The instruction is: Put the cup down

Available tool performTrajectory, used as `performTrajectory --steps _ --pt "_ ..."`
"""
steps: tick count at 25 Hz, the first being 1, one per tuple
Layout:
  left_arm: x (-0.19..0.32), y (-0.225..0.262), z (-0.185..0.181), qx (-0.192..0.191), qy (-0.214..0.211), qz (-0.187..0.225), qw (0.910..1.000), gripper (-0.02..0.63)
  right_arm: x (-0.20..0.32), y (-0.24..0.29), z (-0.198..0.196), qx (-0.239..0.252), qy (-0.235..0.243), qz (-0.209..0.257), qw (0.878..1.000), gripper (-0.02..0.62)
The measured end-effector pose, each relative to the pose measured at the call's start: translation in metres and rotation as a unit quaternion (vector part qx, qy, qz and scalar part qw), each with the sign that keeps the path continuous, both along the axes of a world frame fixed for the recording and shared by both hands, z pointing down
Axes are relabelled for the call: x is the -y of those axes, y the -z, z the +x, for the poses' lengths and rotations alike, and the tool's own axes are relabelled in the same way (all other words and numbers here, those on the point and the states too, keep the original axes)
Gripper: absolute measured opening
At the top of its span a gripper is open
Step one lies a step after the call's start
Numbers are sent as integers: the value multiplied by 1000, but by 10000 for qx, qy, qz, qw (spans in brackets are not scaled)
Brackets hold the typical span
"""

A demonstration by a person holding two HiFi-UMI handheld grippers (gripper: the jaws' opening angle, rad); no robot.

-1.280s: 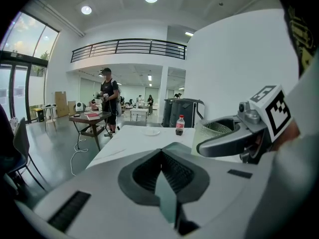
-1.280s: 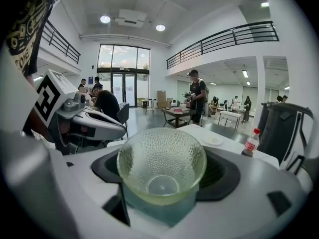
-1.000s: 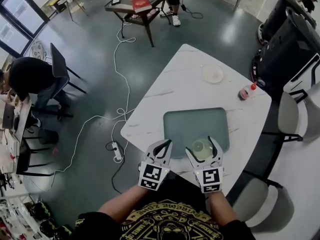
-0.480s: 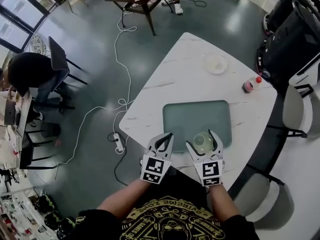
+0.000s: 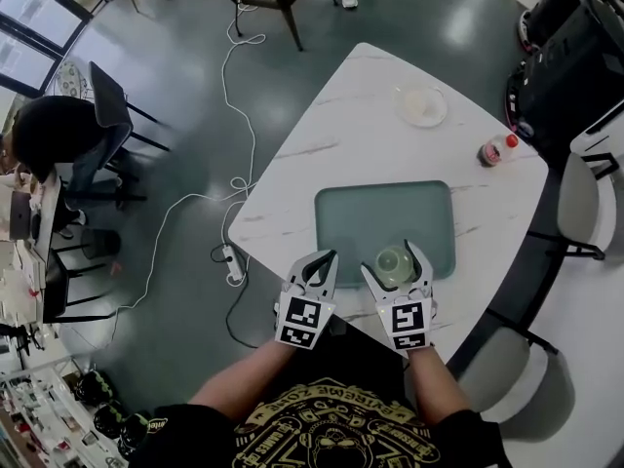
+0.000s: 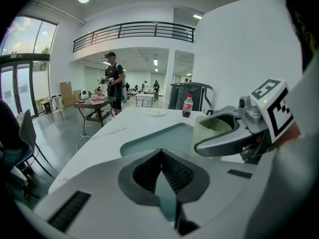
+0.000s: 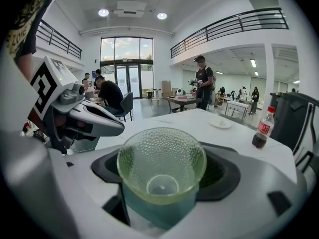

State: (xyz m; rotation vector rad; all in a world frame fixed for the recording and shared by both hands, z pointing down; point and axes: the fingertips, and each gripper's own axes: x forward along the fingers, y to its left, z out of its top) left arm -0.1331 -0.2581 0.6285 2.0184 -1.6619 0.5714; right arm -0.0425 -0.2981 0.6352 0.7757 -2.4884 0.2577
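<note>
A pale green dimpled glass cup [image 7: 162, 163] stands upright between the jaws of my right gripper [image 7: 162, 172], which is shut on it. In the head view the cup [image 5: 394, 260] and right gripper [image 5: 395, 263] are over the near right part of the teal tray [image 5: 370, 217]. Whether the cup's base touches the tray is hidden. My left gripper [image 5: 320, 260] is just left of it at the tray's near left corner, shut and empty. In the left gripper view its pads meet at the tips [image 6: 160, 153], with the cup [image 6: 212, 130] to the right.
On the white marble table [image 5: 322, 135] lie a small white plate [image 5: 421, 105] at the far side and a cola bottle [image 5: 495, 150] at the right edge. Chairs [image 5: 575, 203] and black machines stand to the right. A cable and power strip [image 5: 232, 261] lie on the floor to the left.
The head view has shifted a little, so the table sits higher in the picture. Both grippers keep their stance over the tray's near edge, and the cup stays held.
</note>
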Motion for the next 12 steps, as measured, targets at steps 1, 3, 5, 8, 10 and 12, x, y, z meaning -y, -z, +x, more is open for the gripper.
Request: performTrajectory --steps 1,3,5,8,10,12 --pt "0 -2 0 1 10 -26 10000 8 0 -3 0 -11 11 -11 10000 397" --pt "0 -7 1 -5 23 -74 10000 8 0 -8 0 -31 26 -30 10000 397" --pt "0 -12 2 -18 31 -116 9999 8 1 -12 0 -50 30 -47 10000 397" --pt "0 -16 4 -25 16 -160 9999 8 2 -17 0 -72 44 -66 9999 397" --pt "0 -17 5 -21 10 -180 9998 8 3 -20 0 -79 52 -79 9999 397" --pt "0 -19 5 -22 16 -204 9998 8 3 -21 0 -79 56 -98 9999 397"
